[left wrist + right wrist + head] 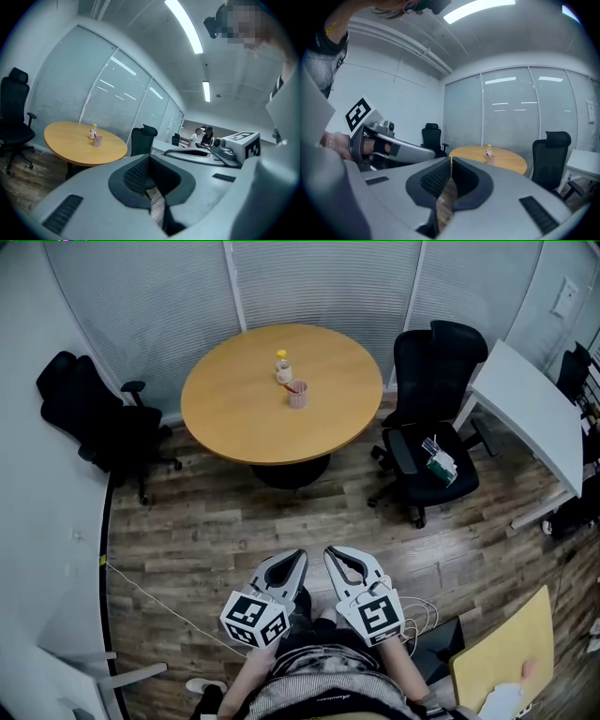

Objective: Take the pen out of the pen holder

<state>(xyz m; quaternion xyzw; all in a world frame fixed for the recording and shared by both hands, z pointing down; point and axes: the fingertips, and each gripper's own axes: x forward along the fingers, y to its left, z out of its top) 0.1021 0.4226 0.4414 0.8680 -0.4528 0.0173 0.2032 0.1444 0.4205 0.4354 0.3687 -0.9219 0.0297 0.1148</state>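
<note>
Well back from the round wooden table [234, 423], a person is standing on the plank floor with a two-jaw gripper in each hand, both held close in front of the body. The left gripper [294, 562] and the right gripper [334, 557] are sitting side by side, near each other and pointing forward toward the table. That looks like a ready stance, not a reach.

Each gripper's own view is showing its jaws closed, tips meeting. Nothing is caught between them, and only floor is showing through the gap behind the pads. Neither tool is carrying anything, which suits a task judged not yet under way.

The pink pen holder [297, 394] is standing upright near the middle of the tabletop, just beside a small bottle with a yellow cap [282, 367]. The pen is presumably inside it (at this range it is too small to make out in any view). Holder and bottle are also showing in the left gripper view [97, 140] and the right gripper view [490, 159], far beyond the jaws.

Black office chairs are flanking the table, one to the left [94, 413] and one to the right [433, 427]. The near edge between them is open, and that is probably the easiest way in. In all likelihood the person will have to close the distance first, then part one gripper's jaws above the holder to pinch the pen.
</note>
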